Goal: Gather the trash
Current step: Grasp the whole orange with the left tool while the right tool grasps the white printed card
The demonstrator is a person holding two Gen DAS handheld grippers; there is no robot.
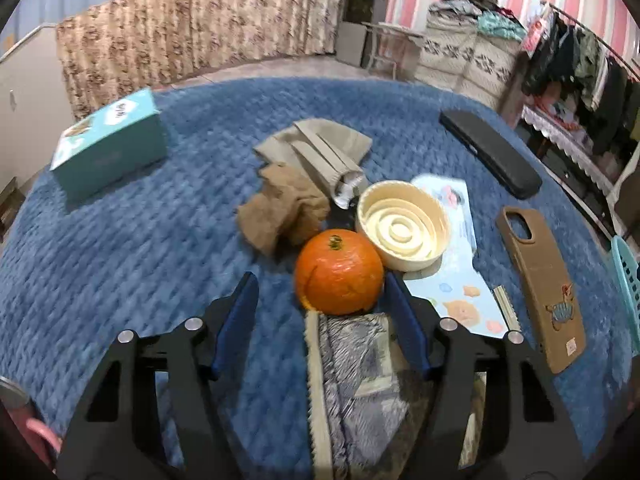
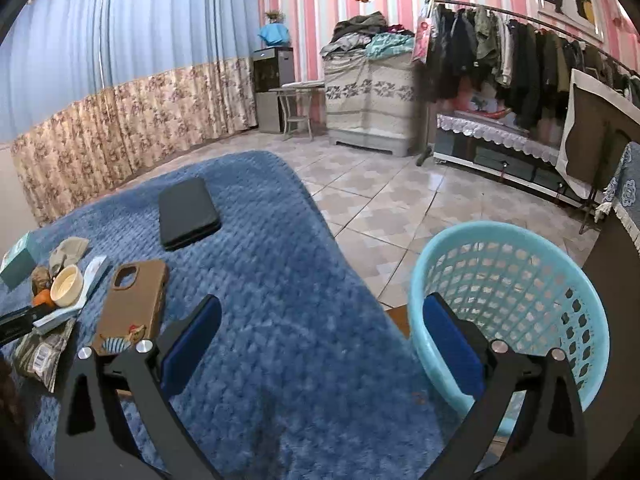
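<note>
Wrapper between parted left hand-held gripper, ungripped; basket only right view, right hand-held gripper wide, empty

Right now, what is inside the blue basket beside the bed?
Nothing visible: the blue basket shows only bare lattice wall. Its bottom is hidden behind the near rim and the right gripper.

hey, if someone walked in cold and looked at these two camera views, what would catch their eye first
Most likely the bright orange fruit in the middle of the blue blanket, sitting just ahead of the left gripper, with a cream ridged bowl touching it on the right. Next, the pale blue plastic basket beside the blanket's edge, in front of the open right gripper. A brown phone case lies further right on the blanket.
</note>
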